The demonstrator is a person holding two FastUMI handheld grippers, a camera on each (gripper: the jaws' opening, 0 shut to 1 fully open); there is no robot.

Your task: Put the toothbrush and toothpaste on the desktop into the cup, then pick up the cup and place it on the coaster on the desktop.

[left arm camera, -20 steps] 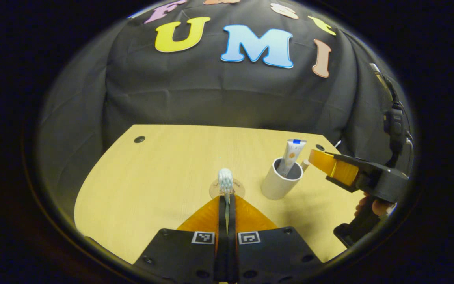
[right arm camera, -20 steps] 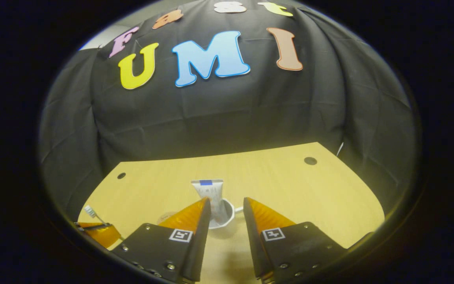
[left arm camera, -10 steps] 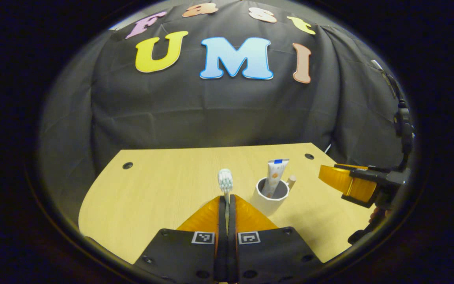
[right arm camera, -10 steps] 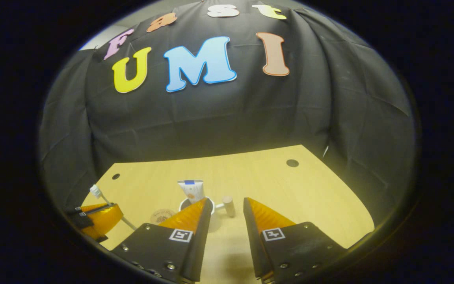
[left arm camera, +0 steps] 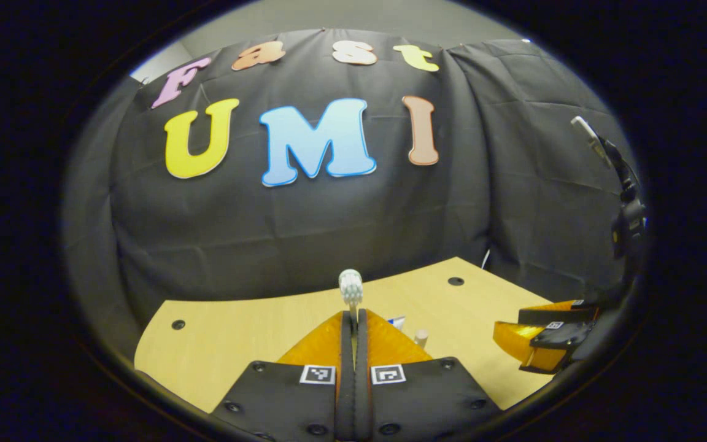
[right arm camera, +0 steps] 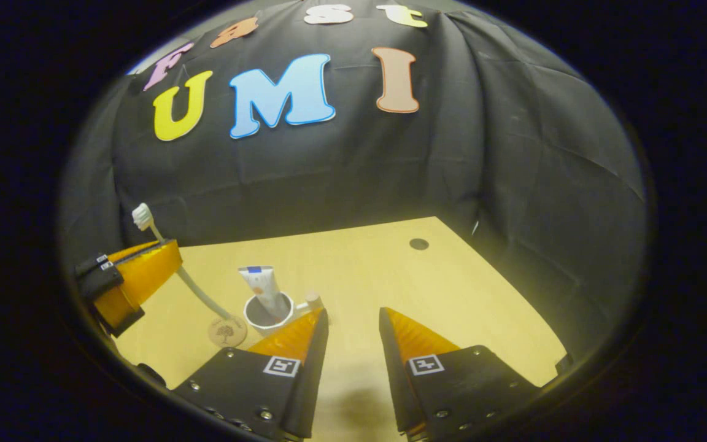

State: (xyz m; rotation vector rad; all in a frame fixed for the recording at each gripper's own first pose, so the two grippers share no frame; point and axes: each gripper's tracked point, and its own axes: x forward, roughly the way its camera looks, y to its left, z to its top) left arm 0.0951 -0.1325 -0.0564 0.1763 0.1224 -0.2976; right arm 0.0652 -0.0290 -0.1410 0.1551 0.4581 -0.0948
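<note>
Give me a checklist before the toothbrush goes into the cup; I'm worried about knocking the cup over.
1. Left claw shut on the white-bristled toothbrush: ok.
2. White cylindrical cup upright on the light wooden desktop: ok.
3. White toothpaste tube with blue end already in the cup: ok.
4. Room beside the tube for the brush handle: cannot tell.
5. Toothbrush's lower end over the cup mouth: not ok; in the right gripper view it hangs near the round wooden coaster, left of the cup.
6. Right claw open, off the cup: ok.
</note>
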